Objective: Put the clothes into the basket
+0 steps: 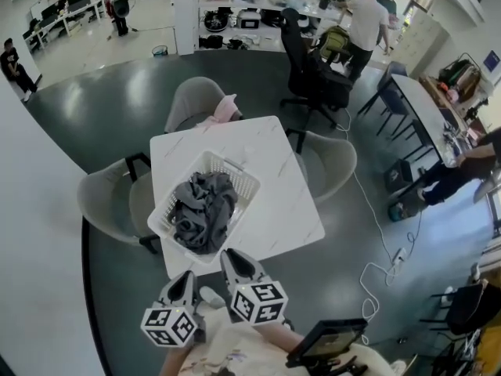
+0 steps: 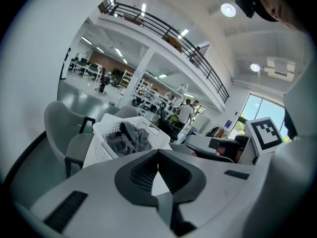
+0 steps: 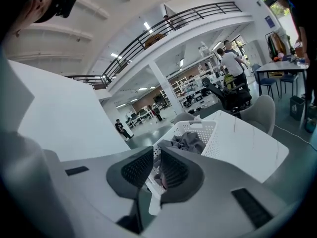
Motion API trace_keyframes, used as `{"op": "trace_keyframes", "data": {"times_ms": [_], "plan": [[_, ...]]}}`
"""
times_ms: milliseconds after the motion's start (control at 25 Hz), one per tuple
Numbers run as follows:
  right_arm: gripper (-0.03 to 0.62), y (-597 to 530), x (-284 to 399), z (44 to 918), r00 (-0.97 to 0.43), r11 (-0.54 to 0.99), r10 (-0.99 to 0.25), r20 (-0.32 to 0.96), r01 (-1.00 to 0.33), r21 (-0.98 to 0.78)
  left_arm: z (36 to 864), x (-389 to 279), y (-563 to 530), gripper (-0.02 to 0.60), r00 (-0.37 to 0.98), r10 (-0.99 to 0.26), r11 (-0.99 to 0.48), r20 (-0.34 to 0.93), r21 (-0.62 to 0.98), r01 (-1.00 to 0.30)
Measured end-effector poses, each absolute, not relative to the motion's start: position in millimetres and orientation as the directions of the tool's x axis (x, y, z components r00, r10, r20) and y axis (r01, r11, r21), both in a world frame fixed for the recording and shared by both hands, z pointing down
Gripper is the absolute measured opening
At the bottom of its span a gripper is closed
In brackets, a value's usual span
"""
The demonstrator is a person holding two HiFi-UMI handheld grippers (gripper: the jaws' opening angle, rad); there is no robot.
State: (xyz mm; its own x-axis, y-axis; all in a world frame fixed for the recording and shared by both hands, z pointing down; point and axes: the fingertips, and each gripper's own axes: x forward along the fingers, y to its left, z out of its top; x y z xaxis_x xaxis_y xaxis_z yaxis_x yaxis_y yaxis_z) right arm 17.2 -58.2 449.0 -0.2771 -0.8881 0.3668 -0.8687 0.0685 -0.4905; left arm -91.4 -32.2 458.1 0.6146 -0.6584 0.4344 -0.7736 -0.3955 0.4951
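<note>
A white slatted basket (image 1: 235, 169) stands on the white square table (image 1: 274, 202) with a heap of grey clothes (image 1: 202, 210) inside it. Both grippers hang off the table's near edge, close to my body. My left gripper (image 1: 186, 276) is shut with nothing in it. The right gripper (image 1: 232, 255) is beside it, its jaws a narrow slit apart and empty. In the left gripper view the left gripper (image 2: 158, 151) points at the basket (image 2: 101, 148) and the clothes (image 2: 130, 138). In the right gripper view the right gripper (image 3: 156, 150) looks toward the basket (image 3: 210, 135) and the clothes (image 3: 188, 142).
Grey armchairs stand at the table's left (image 1: 106, 198), right (image 1: 329, 159) and far side (image 1: 196, 96), the far one with a pink item (image 1: 227, 108) on it. A black office chair (image 1: 313, 77) is behind. Cables (image 1: 383, 265) lie on the floor at right. People (image 1: 366, 22) stand further back.
</note>
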Motion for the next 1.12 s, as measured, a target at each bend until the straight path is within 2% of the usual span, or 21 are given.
{"op": "trace_keyframes", "data": {"times_ms": [400,720,1120], "plan": [[0.051,-16,81,436,-0.24,0.06,-0.914,0.326,-0.877,-0.476,441,-30,3,0.01,0.641,-0.636,-0.457,0.429,0.46,-0.761],[0.048,19,91,434,-0.296,0.132,-0.912,0.284,-0.868,-0.478,441,-7,41,0.011,0.631,-0.649,-0.453,0.425,0.45,-0.769],[0.031,87,94,470,-0.384,0.19,-0.848,0.365,-0.864,-0.466,459,7,105,0.011,0.614,-0.659,-0.419,0.434,0.467,-0.779]]}}
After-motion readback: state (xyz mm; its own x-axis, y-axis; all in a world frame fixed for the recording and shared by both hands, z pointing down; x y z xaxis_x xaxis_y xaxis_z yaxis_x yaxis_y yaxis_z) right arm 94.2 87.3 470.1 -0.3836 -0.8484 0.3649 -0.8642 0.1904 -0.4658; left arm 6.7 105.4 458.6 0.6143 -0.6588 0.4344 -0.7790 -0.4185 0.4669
